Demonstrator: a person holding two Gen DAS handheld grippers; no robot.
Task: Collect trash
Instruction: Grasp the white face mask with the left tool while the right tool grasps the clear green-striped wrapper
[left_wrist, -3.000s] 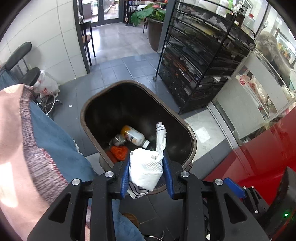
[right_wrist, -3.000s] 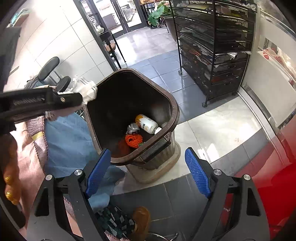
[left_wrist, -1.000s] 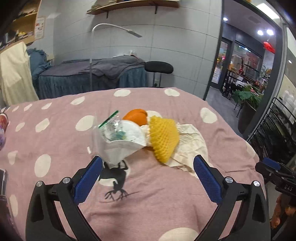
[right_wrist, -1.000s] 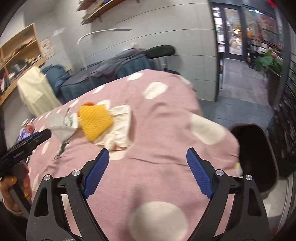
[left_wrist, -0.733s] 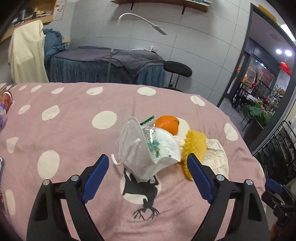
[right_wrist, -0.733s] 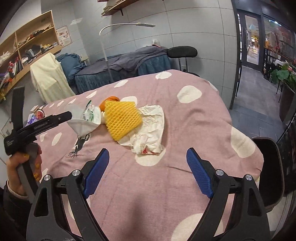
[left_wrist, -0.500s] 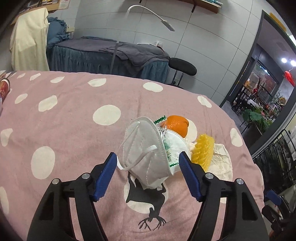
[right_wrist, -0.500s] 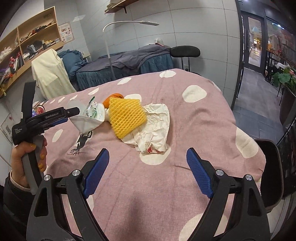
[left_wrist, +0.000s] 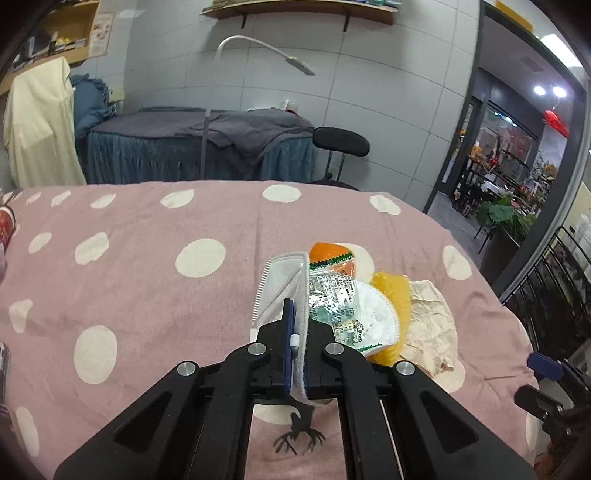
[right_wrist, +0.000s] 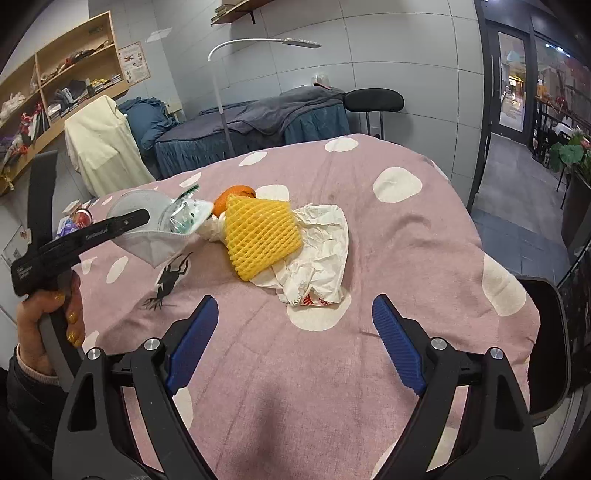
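My left gripper (left_wrist: 300, 332) is shut on the edge of a white face mask (left_wrist: 280, 291) on the pink polka-dot tablecloth (left_wrist: 147, 288). A clear green-printed wrapper (left_wrist: 332, 299) lies in the mask. Beside them lie an orange peel (left_wrist: 327, 251), a yellow foam fruit net (left_wrist: 393, 295) and crumpled white paper (left_wrist: 428, 317). In the right wrist view the left gripper (right_wrist: 136, 221) holds the mask (right_wrist: 155, 242) left of the net (right_wrist: 258, 236) and paper (right_wrist: 317, 254). My right gripper (right_wrist: 295, 339) is open and empty, nearer the front edge.
The dark trash bin (right_wrist: 550, 350) stands below the table's right edge. A massage bed (left_wrist: 195, 147), a stool (left_wrist: 340, 144) and a floor lamp (left_wrist: 266, 51) stand behind the table. A red item (left_wrist: 5, 225) sits at the left table edge.
The left gripper dropped white trash into the bin, swung back to the table, moved in on the face mask and closed on its edge. The right gripper stayed open.
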